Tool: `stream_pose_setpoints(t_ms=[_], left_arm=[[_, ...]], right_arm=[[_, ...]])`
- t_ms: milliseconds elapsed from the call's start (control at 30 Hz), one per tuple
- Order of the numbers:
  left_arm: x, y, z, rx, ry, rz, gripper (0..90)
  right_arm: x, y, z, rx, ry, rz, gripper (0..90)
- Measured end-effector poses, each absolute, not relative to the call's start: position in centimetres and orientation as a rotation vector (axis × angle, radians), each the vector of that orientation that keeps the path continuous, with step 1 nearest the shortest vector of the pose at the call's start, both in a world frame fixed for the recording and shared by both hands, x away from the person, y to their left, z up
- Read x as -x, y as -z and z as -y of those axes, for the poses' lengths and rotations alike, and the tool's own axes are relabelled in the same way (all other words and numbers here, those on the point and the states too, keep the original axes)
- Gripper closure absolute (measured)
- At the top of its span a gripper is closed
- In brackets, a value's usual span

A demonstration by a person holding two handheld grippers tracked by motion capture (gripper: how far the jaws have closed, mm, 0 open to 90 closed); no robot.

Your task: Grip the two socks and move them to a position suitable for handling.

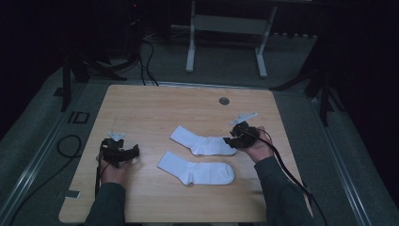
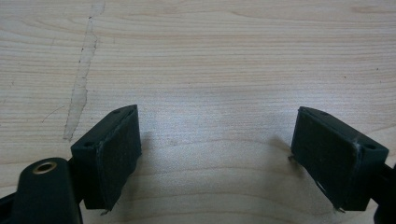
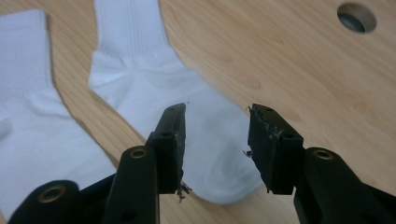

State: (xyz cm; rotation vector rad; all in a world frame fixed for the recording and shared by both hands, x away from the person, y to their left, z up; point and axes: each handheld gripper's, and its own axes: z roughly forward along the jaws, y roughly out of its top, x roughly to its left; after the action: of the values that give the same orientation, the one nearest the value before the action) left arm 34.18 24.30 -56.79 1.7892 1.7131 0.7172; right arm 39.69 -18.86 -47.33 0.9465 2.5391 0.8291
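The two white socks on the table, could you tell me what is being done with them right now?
A person sits at a wooden table with a claw in each hand. Two white socks lie flat side by side, apart from each other. The right claw is at the toe end of the far sock, its jaws parted over the fabric but not pinching it. The left claw rests open over bare wood, away from the near sock. Neither sock is lifted or held.
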Motion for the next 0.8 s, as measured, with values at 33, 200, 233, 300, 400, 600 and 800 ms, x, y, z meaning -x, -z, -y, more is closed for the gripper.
stream_pose_setpoints(t_ms=[33,200,233,300,400,600,800], left_arm=[[-34.2,56.8,-24.3,-1.789,-0.717,-1.713,15.9],[-34.2,56.8,-24.3,-1.789,-0.717,-1.713,15.9],[-34.2,56.8,-24.3,-1.790,-0.717,-1.713,16.0],[-34.2,56.8,-24.3,-1.790,-0.717,-1.713,15.9],[-34.2,56.8,-24.3,-1.791,-0.716,-1.713,15.9],[-34.2,56.8,-24.3,-1.792,-0.715,-1.713,15.9],[-34.2,56.8,-24.3,-1.792,-0.715,-1.713,15.9]], right_arm=[[-39.7,47.2,18.0,-0.902,-0.825,-2.560,55.0],[-40.1,47.5,15.6,-0.801,-0.804,-2.604,54.7],[-40.3,47.6,15.0,-0.779,-0.802,-2.614,54.9],[-40.6,47.8,14.1,-0.742,-0.796,-2.636,54.9],[-41.1,48.3,12.9,-0.710,-0.795,-2.667,55.1],[-41.7,49.3,11.0,-0.681,-0.777,-2.705,55.4],[-42.3,49.9,9.9,-0.659,-0.780,-2.724,55.6]])
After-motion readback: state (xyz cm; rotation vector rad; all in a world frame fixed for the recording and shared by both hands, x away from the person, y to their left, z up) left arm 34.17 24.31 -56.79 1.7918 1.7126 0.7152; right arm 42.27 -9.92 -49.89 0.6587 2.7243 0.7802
